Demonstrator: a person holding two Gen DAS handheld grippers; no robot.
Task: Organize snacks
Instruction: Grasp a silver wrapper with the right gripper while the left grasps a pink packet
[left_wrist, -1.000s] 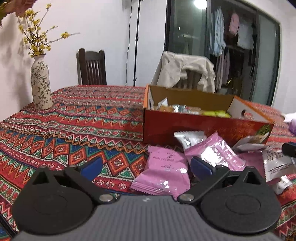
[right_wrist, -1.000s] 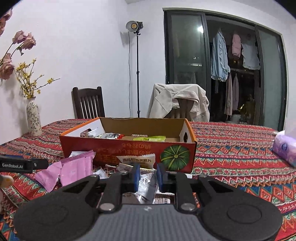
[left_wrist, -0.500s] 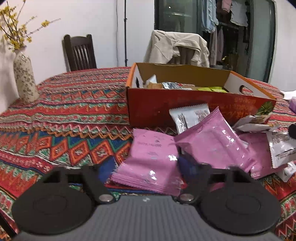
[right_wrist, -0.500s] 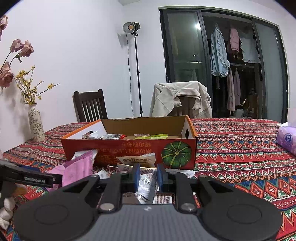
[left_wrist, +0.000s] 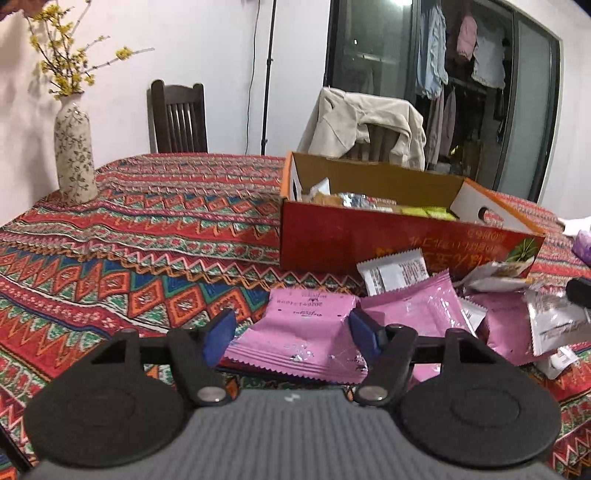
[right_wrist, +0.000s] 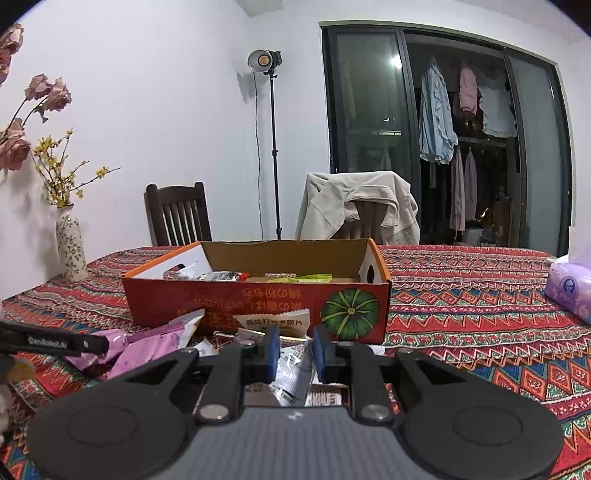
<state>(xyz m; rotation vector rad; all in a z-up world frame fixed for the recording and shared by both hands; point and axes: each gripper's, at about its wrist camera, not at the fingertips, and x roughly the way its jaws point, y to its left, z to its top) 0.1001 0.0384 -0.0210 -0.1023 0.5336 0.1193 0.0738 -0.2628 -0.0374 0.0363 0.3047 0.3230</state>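
- Left wrist view: pink snack packet (left_wrist: 306, 332) pinched in half-open left claw (left_wrist: 291, 330), jaws just closing; lift clear over cardboard box (left_wrist: 369, 236) wall.
- Right claw (right_wrist: 295, 350) nearly shut; hold on silver wrapper (right_wrist: 295, 369) unclear.

Left of my claw, tablecloth (left_wrist: 155, 236) lies open; ahead, box (left_wrist: 369, 240) wall and packets (left_wrist: 413, 314) block passage.

Left gripper (left_wrist: 291, 332) closed on (pink) packet (left_wrist: 306, 332)
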